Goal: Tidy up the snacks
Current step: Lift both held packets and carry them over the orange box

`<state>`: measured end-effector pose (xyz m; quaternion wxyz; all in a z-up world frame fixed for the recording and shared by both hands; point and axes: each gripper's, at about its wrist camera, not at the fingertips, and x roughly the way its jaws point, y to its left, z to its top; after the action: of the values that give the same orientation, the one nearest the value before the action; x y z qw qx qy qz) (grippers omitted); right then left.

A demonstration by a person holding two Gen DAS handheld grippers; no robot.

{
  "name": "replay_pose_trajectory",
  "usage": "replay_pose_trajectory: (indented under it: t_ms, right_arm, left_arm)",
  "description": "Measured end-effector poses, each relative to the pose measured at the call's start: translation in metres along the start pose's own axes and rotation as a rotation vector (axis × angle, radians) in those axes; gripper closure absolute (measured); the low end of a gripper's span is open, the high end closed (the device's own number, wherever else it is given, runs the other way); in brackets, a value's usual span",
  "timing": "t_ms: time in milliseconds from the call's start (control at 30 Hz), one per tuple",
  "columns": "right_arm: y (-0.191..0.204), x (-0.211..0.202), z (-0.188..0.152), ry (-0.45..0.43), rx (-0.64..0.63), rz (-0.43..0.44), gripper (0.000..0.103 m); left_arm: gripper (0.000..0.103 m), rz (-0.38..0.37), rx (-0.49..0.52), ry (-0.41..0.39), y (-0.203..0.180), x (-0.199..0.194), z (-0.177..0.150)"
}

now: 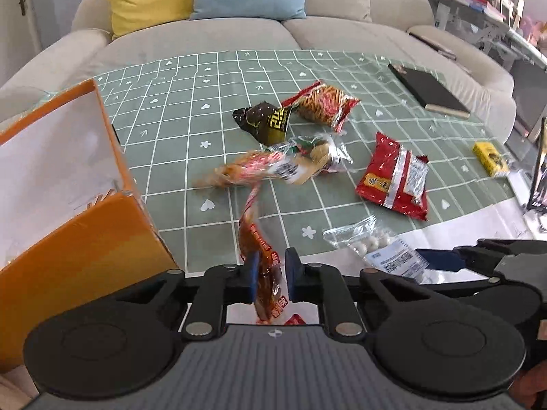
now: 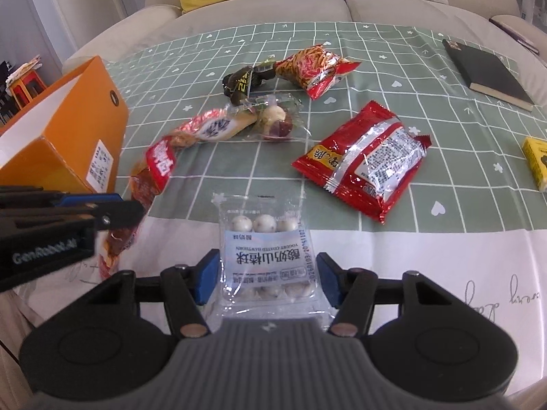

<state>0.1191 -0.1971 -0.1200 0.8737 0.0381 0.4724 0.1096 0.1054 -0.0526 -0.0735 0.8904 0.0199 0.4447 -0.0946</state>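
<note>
My left gripper (image 1: 270, 275) is shut on a red-orange snack packet (image 1: 261, 256) and holds it up beside the open orange box (image 1: 68, 184); the packet also shows in the right wrist view (image 2: 150, 177). My right gripper (image 2: 266, 278) is open, its blue pads on either side of a clear bag of white yogurt hawthorn balls (image 2: 265, 249) lying on the table. Loose on the green checked cloth (image 2: 376, 51) lie a red foil packet (image 2: 365, 160), a stick-snack bag (image 2: 314, 68), a dark packet (image 2: 244, 80) and clear-wrapped snacks (image 2: 239, 121).
A black notebook (image 2: 485, 71) lies at the far right and a yellow pack (image 2: 538, 162) at the right edge. A beige sofa (image 2: 393, 3) with yellow and blue cushions stands behind the table. The orange box (image 2: 65, 130) stands at the left.
</note>
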Motion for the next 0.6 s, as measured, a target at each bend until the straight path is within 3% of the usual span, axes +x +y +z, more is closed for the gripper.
replay_pose_trajectory:
  t_ms: [100,333,367,400,433,500,600]
  right_arm:
    - [0.003,-0.003,-0.002,-0.002,-0.006,0.005,0.045]
    - [0.003,-0.006,-0.005,-0.004,-0.003,-0.016,0.044]
    - [0.003,-0.006,-0.006,-0.01,-0.004,-0.021,0.044]
    - [0.004,-0.006,-0.006,-0.016,-0.005,-0.029,0.044]
    - [0.004,-0.006,-0.006,-0.02,-0.006,-0.035,0.044]
    - [0.003,-0.006,-0.007,-0.025,-0.009,-0.041,0.044]
    - [0.004,-0.002,-0.007,-0.013,-0.011,-0.037,0.044]
  left_arm:
    - [0.102,0.0,-0.01,0.005,0.005,-0.004,-0.001]
    - [0.099,-0.034,-0.044,0.019,0.018,-0.011,-0.014]
    - [0.094,-0.034,-0.068,0.025,0.021,-0.01,-0.016]
    - [0.08,-0.037,-0.09,0.031,0.025,-0.008,-0.017]
    - [0.073,-0.043,-0.117,0.038,0.028,-0.007,-0.019]
    - [0.041,-0.054,-0.18,0.05,0.035,-0.004,-0.021]
    - [0.032,-0.044,-0.282,0.068,0.045,0.002,-0.023]
